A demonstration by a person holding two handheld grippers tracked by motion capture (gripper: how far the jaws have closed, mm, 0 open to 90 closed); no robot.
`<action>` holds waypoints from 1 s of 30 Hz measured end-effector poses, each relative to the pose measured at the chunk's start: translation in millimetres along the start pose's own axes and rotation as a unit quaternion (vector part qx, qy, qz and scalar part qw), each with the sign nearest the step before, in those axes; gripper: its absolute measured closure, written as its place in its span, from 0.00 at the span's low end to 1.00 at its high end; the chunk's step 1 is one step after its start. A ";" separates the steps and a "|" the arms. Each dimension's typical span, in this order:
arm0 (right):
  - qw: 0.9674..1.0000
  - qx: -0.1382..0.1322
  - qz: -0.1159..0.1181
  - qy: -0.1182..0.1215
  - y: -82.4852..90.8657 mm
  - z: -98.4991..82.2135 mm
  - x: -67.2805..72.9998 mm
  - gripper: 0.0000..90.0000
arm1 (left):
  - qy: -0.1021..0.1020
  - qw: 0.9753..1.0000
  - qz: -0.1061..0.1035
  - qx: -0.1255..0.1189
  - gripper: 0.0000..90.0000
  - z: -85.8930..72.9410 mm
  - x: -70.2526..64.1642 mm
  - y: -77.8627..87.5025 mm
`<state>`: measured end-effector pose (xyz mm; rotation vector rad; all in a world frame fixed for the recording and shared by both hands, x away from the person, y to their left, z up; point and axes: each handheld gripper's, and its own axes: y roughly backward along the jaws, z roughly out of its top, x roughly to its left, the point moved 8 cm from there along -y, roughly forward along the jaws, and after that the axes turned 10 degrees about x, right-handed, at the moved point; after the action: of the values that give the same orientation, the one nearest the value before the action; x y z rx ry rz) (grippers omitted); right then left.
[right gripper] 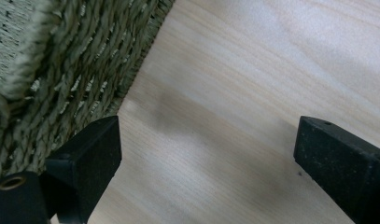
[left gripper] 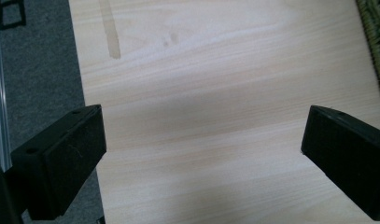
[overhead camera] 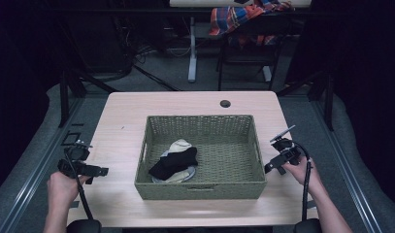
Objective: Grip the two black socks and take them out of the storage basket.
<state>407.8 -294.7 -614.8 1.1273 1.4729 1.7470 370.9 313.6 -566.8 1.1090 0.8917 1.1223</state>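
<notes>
A pale wooden table (overhead camera: 117,121) stands in a dim room, and a woven green basket (overhead camera: 201,190) sits in the middle of it. Inside the basket, toward its near left corner, lies a black piece of cloth (overhead camera: 174,162) draped over a cream-coloured one (overhead camera: 179,145), with something round and pale grey (overhead camera: 158,178) showing under them; what it is I cannot tell.

The person's left hand (overhead camera: 61,187) holds the left hand-held gripper (overhead camera: 78,162) over the table's left edge, well apart from the basket. In the left gripper view its jaws stand wide apart with nothing between them but bare wood, and the grey floor (left gripper: 36,70) runs along beside the table edge.

The right hand (overhead camera: 304,171) holds the right hand-held gripper (overhead camera: 282,155) just beside the basket's right wall. In the right gripper view those jaws are also spread and empty, with the woven wall close by the left jaw.

Behind the table, a plaid cloth (overhead camera: 243,14) hangs over a chair (overhead camera: 246,53).
</notes>
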 end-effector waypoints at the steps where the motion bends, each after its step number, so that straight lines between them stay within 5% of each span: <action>1: 1.000 0.000 0.000 0.000 0.0 0.0 0.0 0.08 | 0.000 1.000 0.000 0.000 0.00 0.0 0.0 0.0; 8: 0.999 -0.026 0.008 -0.022 -2.7 1.7 1.3 0.08 | -0.025 1.000 -0.002 -0.016 0.00 8.0 -13.3 20.4; 9: 1.000 0.003 0.001 -0.001 0.4 -1.4 -2.2 0.08 | -0.032 0.999 0.000 -0.022 0.00 10.8 -16.7 27.1; 11: 1.000 -0.015 0.002 -0.015 -0.5 0.1 -1.5 0.08 | -0.033 0.999 0.002 -0.028 0.00 13.0 -17.8 31.9; 16: 1.000 -0.007 0.002 -0.010 1.0 -1.1 -1.4 0.08 | -0.045 0.998 -0.002 -0.054 0.00 25.0 -28.4 58.3; 19: 1.000 -0.007 0.002 -0.009 0.9 -1.1 -1.3 0.08 | -0.068 0.995 -0.004 -0.070 0.00 34.1 -44.6 77.8; 21: 0.999 -0.024 0.005 -0.022 -1.3 0.5 -0.6 0.08 | -0.074 0.995 -0.004 -0.073 0.00 37.0 -48.7 81.7; 27: 1.000 -0.002 -0.001 -0.006 1.1 -1.8 -2.8 0.08 | -0.126 0.989 -0.010 -0.072 0.00 58.3 -79.1 101.8; 30: 1.000 -0.017 0.003 -0.018 -0.9 -0.2 -1.0 0.08 | -0.138 0.988 -0.015 -0.071 0.00 64.1 -89.8 104.9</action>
<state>408.1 -295.5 -615.9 1.1412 1.4145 1.7397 387.5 218.6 -449.0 1.0983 0.6009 0.9632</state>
